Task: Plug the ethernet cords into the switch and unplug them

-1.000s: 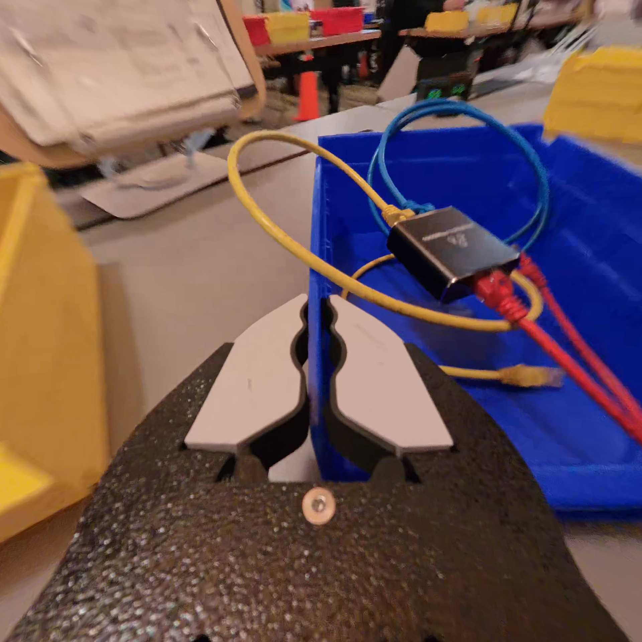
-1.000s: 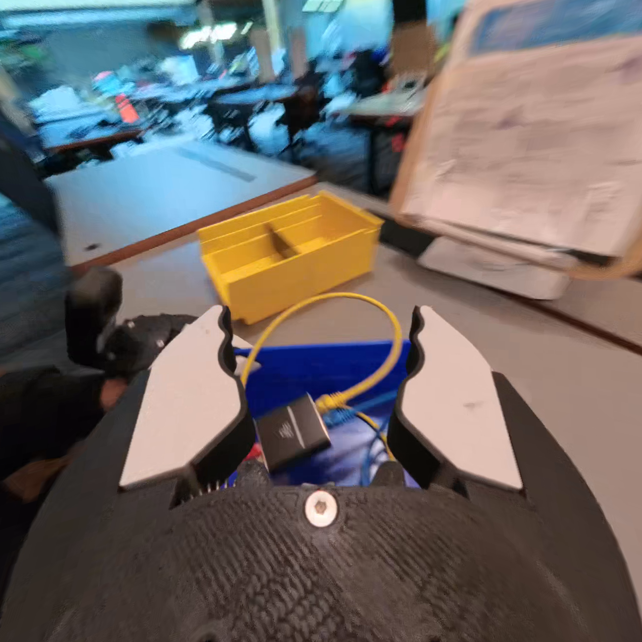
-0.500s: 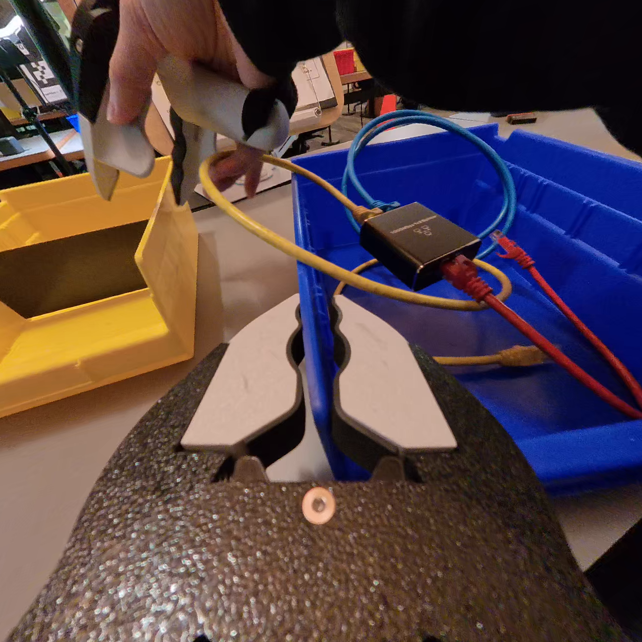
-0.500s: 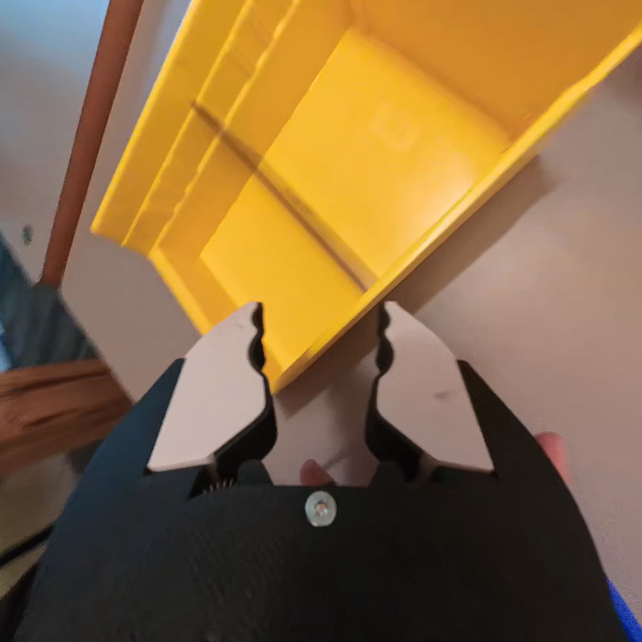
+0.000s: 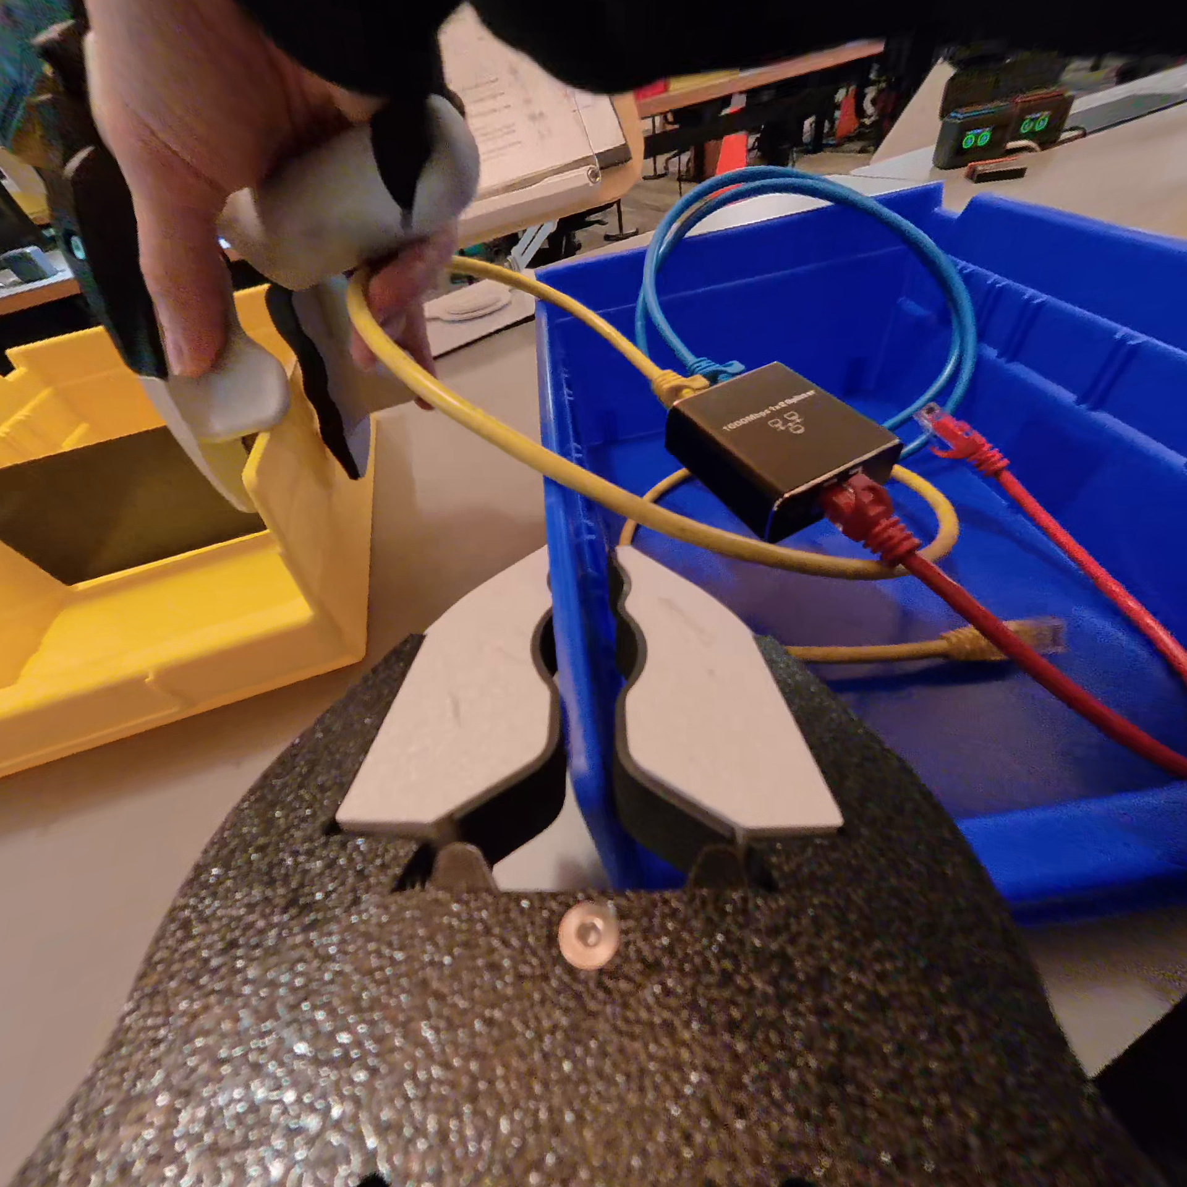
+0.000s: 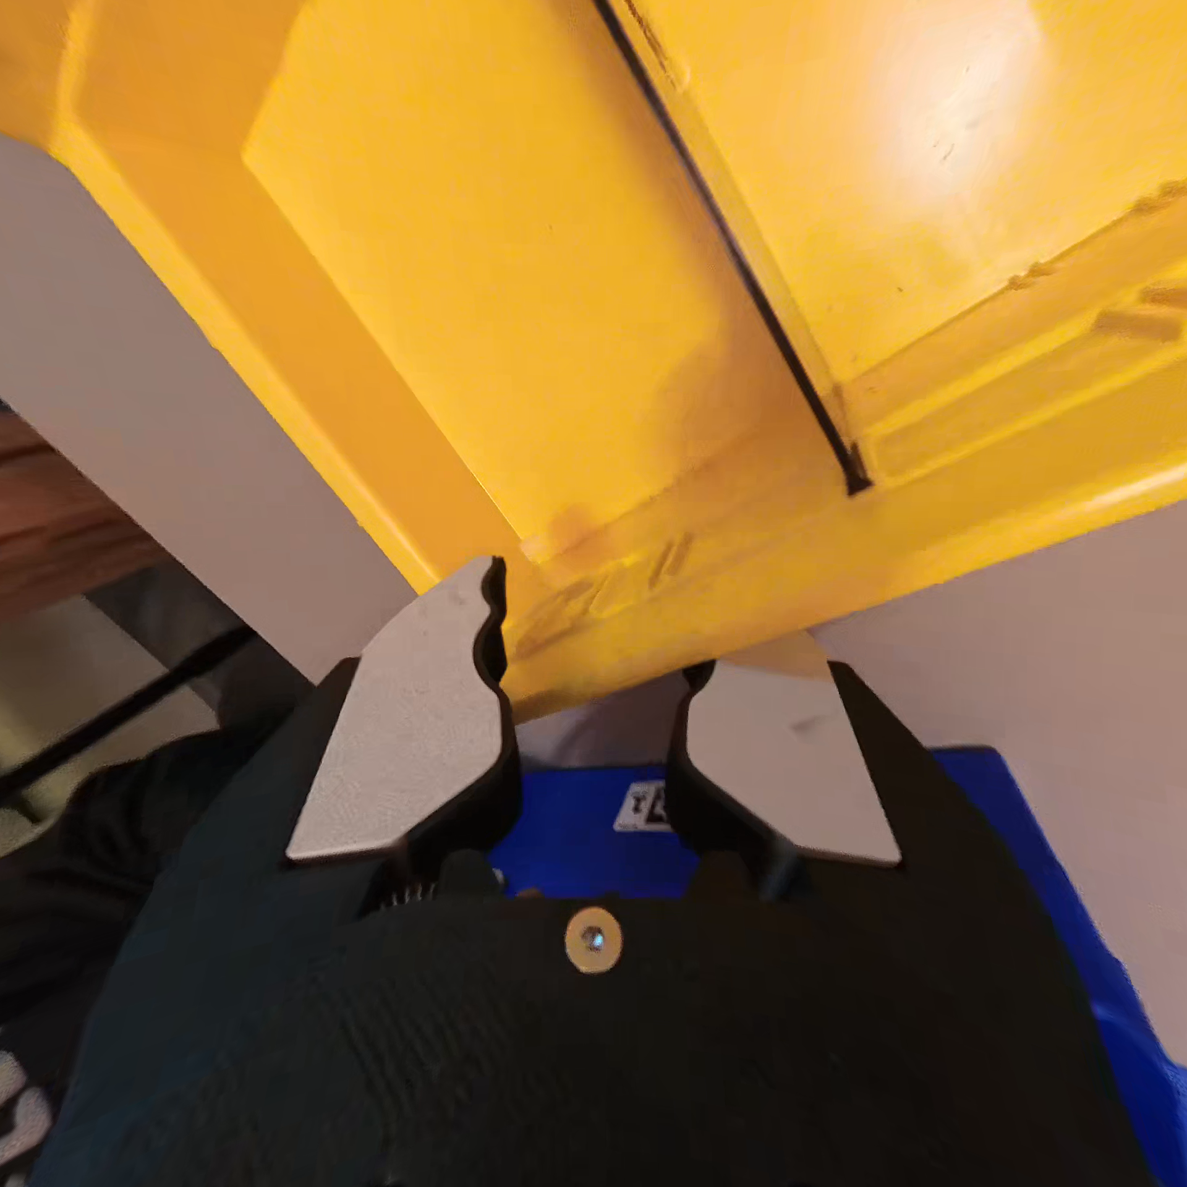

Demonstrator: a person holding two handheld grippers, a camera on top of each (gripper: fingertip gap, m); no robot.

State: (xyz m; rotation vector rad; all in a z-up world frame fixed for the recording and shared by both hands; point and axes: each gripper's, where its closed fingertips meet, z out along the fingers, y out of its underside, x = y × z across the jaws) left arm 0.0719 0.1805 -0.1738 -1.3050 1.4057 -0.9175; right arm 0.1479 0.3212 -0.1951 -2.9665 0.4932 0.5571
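A black switch (image 5: 771, 443) lies in the blue bin (image 5: 1092, 360). A yellow cord (image 5: 514, 449) and a blue cord (image 5: 950, 289) are plugged into its far end, and a red cord (image 5: 963, 591) into its near end. The loose red plug (image 5: 950, 437) and loose yellow plug (image 5: 1002, 642) lie in the bin. My left gripper (image 5: 583, 559) is shut on the blue bin's left wall. My right gripper (image 6: 597, 616) straddles and pinches the wall of the yellow bin (image 6: 514, 257). It also shows in the left wrist view (image 5: 295, 491).
The yellow bin (image 5: 160, 642) stands just left of the blue bin on the grey table (image 5: 449, 501). A hand (image 5: 180, 160) holds the right gripper, and the yellow cord loops out over the gap. A paper-covered board (image 5: 533, 128) and other tables stand behind.
The right gripper swung away from the switch, came down on the yellow bin's wall and narrowed around it. The left gripper stayed shut on the blue bin wall.
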